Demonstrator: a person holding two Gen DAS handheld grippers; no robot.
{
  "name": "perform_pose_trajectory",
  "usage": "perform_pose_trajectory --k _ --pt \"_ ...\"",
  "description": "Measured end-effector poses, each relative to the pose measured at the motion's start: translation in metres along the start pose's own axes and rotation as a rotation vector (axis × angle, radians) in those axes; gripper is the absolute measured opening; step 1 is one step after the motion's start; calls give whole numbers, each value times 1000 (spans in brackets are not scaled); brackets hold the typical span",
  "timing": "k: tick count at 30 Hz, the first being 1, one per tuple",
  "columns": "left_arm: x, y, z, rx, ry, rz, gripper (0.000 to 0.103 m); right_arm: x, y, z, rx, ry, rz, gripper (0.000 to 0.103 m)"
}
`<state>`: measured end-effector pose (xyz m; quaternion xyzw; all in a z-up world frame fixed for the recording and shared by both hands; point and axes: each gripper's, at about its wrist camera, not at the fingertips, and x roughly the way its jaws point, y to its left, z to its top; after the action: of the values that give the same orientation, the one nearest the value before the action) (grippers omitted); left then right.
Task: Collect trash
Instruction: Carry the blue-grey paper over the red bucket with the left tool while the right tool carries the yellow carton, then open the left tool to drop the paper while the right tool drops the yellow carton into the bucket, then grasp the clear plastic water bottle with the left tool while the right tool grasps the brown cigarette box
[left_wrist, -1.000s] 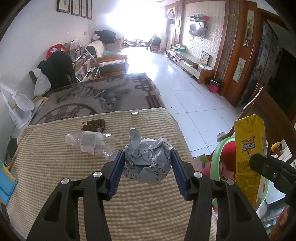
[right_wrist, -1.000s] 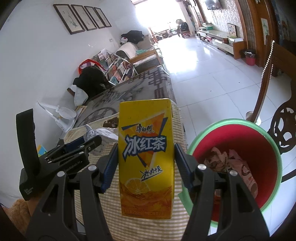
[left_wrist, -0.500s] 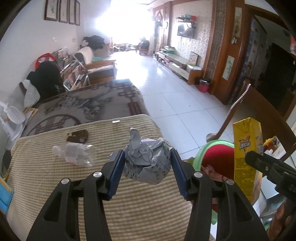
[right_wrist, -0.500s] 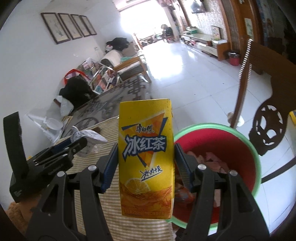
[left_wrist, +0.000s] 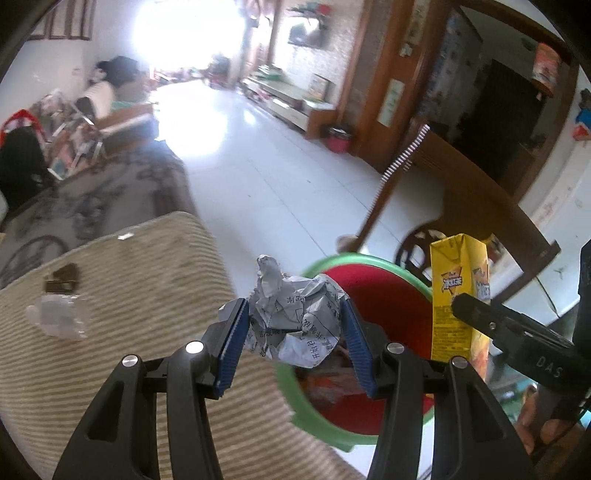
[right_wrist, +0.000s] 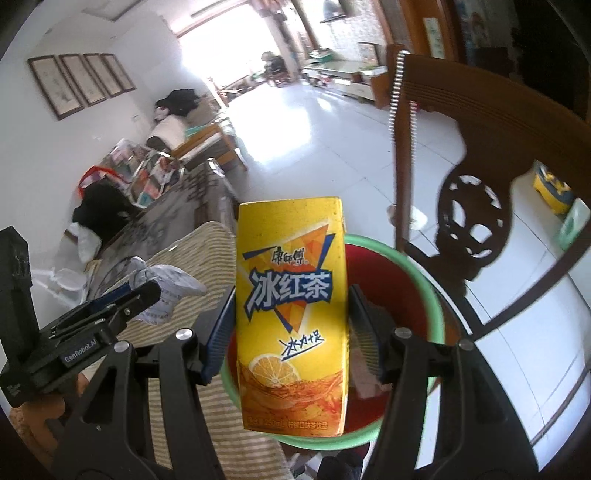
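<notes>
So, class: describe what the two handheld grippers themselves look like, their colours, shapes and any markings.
Both the left gripper and right gripper are matte black plastic, each with two angular, slotted fingers joined by silver round screw heads. The inner pads are ribbed blue. White lettering "GenRobot.AI" marks the left gripper's side in the right wrist view. No cables or sleeves show.

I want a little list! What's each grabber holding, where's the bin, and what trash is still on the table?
left gripper: jaws shut on paper ball
right gripper: jaws shut on yellow carton, upright
bin: red inside, green rim, on the floor beside the table, some trash already in it
carton position: over the bin
paper ball position: at the bin's near rim
table: striped cloth
left on table: clear bottle, small dark wrapper
</notes>
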<state>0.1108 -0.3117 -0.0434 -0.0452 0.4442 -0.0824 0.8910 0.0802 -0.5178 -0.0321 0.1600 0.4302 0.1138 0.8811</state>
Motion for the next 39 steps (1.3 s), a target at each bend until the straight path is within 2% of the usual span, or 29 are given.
perform_pose_trajectory --k 5,17,19,21,23,24,25,26,29,32,36,39 --pt "14 -16 -3 24 44 -53 48 -5 -11 -4 30 -6 -37 58" --pt "27 -20 -4 33 95 -82 50 -3 -12 0 33 -18 -37 58" --pt "30 -22 -5 40 109 -100 54 -3 -11 2 32 -21 -34 58" --pt "31 -24 -7 45 116 -96 71 -3 -11 3 34 -22 -30 58" --pt "29 -22 -8 43 101 -90 76 -1 -10 3 32 -20 -22 58" --pt "27 -20 -8 41 98 -86 77 1 -9 3 28 -11 -11 63" --pt "24 -15 -8 32 90 -75 79 3 -7 3 28 -7 -11 70" --pt "22 -11 -8 24 84 -65 80 3 -7 2 30 -8 -17 81" --pt "9 14 -7 -21 33 1 80 6 -2 3 35 -8 3 82" --pt "-3 54 -9 -108 -21 100 84 12 9 4 25 -5 16 82" --pt "-17 128 -21 -305 -47 245 84 27 35 4 -14 26 51 82" --pt "-24 179 -32 -445 -57 319 84 38 58 3 -49 45 79 82"
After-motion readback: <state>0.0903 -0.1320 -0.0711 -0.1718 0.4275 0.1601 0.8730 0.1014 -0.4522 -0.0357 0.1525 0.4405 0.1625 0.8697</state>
